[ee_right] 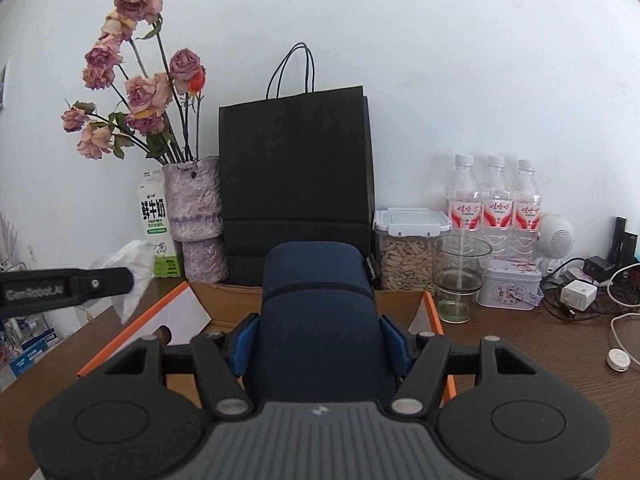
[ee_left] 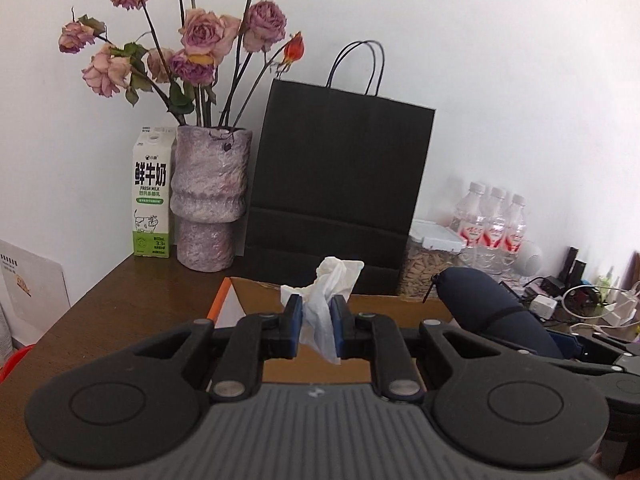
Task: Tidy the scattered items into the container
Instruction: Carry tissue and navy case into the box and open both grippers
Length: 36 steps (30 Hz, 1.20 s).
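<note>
Here the left gripper [ee_left: 316,320] pinches a crumpled white tissue [ee_left: 326,300]; the right gripper [ee_right: 320,344], jaws half-wide, clamps a navy pouch [ee_right: 316,312] above the cardboard box [ee_right: 404,304] near the desk's [ee_right: 520,344] back edge.

You see crumpled white tissue paper [ee_left: 320,312], a matt navy cloth pouch [ee_right: 316,320], a plain cardboard box [ee_right: 400,304], and behind that box a matt black paper bag [ee_right: 296,168] on dark wood table [ee_right: 520,344].
</note>
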Each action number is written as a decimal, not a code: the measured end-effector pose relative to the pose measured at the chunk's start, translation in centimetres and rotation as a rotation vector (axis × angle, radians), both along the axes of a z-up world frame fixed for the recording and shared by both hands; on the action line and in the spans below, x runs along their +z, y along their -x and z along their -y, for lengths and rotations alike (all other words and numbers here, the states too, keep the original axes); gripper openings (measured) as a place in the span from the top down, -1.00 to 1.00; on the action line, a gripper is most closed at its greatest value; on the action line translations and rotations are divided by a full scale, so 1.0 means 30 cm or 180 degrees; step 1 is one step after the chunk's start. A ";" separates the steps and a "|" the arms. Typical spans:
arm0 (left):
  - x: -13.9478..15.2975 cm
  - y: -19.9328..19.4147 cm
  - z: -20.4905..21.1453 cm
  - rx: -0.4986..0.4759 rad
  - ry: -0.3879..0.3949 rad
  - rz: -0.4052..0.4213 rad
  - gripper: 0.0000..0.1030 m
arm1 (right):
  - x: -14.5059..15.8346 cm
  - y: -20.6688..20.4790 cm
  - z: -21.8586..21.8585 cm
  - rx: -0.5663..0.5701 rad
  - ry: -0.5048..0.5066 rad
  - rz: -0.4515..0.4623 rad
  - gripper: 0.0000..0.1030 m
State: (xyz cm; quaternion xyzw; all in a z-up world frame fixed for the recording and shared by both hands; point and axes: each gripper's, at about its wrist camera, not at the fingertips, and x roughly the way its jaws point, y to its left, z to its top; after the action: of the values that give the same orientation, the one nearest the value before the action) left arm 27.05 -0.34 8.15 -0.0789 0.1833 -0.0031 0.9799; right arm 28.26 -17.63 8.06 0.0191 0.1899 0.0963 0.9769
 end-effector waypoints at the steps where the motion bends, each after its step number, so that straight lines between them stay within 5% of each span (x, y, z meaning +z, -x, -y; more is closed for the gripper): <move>1: -0.011 -0.034 -0.003 0.0008 0.0017 -0.0062 0.69 | -0.006 -0.031 -0.008 -0.0007 0.0016 -0.0035 -0.22; 10: -0.177 -0.207 -0.041 -0.0139 0.0067 -0.0793 0.69 | -0.159 -0.199 -0.048 0.0075 0.0146 -0.0630 -0.22; 19: -0.219 -0.222 -0.022 -0.0248 0.0007 -0.0952 0.63 | -0.202 -0.204 -0.043 0.0043 0.0187 -0.0774 -0.21; 21: -0.217 -0.221 -0.016 -0.0219 -0.0036 -0.0953 0.46 | -0.204 -0.207 -0.040 0.0041 0.0191 -0.0795 -0.22; 24: -0.207 -0.213 -0.004 -0.0212 -0.0124 -0.0895 -0.49 | -0.194 -0.204 -0.041 0.0045 0.0207 -0.0793 -0.84; 25: -0.201 -0.207 0.002 -0.0201 -0.0168 -0.0852 -0.84 | -0.188 -0.200 -0.040 0.0051 0.0207 -0.0772 -0.89; 26: -0.193 -0.198 0.008 -0.0190 -0.0220 -0.0791 -0.96 | -0.182 -0.196 -0.038 0.0047 0.0208 -0.0753 -0.91; 36: -0.145 -0.172 0.034 -0.0109 -0.0363 -0.0613 -1.00 | -0.143 -0.178 -0.025 0.0022 0.0215 -0.0656 -0.99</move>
State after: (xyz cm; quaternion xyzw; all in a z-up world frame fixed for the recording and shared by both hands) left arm 32.20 -1.34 3.80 -0.0198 0.2778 -0.0018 0.9604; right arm 33.59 -16.90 3.76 -0.0047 0.2925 0.0908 0.9519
